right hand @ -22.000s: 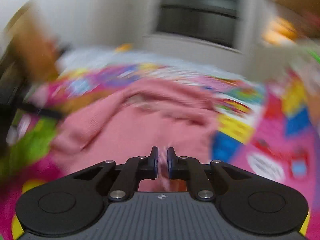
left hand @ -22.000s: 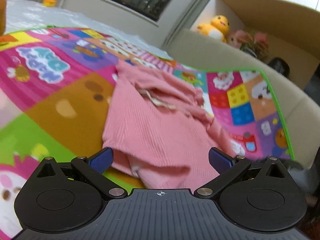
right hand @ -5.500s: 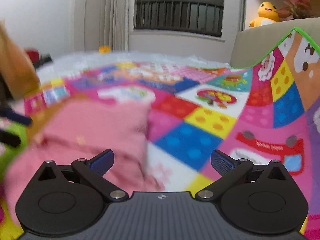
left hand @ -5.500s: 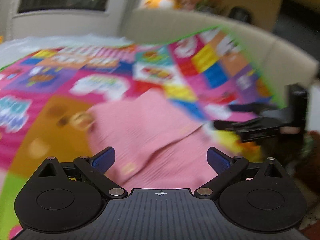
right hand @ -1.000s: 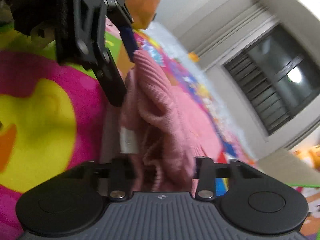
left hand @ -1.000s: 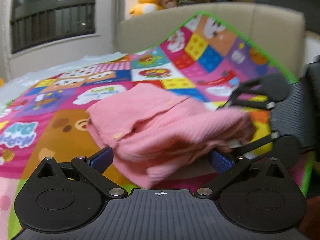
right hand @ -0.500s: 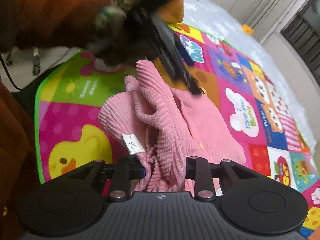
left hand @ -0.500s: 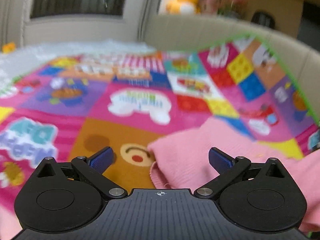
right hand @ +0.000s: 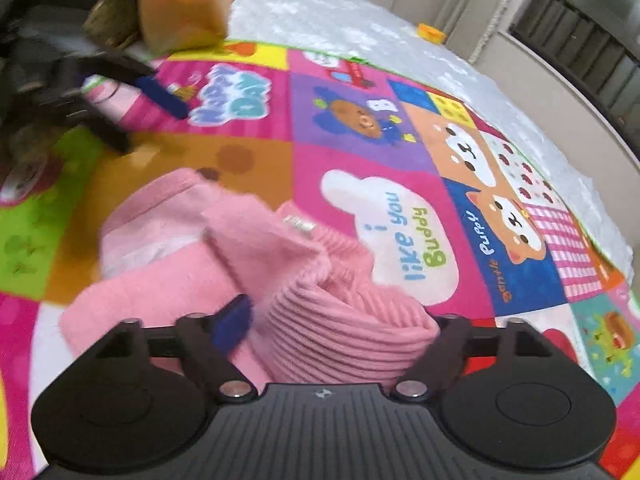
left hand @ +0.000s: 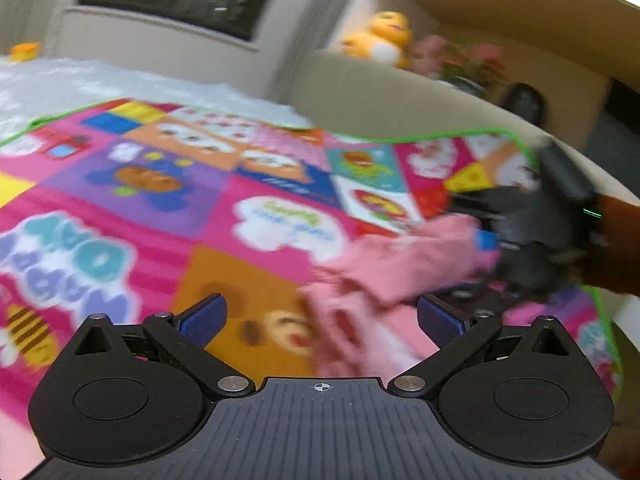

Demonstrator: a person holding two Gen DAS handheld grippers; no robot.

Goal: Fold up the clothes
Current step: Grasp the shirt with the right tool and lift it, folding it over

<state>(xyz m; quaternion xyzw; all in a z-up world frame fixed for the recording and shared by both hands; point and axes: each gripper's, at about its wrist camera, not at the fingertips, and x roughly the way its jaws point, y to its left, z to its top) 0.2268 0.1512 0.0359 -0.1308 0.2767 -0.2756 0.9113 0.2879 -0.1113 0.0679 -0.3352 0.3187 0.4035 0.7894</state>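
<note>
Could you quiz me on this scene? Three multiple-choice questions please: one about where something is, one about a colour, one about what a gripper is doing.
1. Where does the yellow plush toy sit?
A. on the play mat
B. on the ledge behind the mat
C. inside a gripper

2. What colour is the ribbed garment?
A. pink
B. green
C. white

3. How does the left gripper stand?
A. shut on the garment
B. open, holding nothing
C. shut on the mat's edge

Answers:
1 B: it shows above and beyond the play mat, near a window.
2 A: it is pink in both views.
3 B: its blue fingers are wide apart, while the right gripper has the garment bunched between its fingers.
</note>
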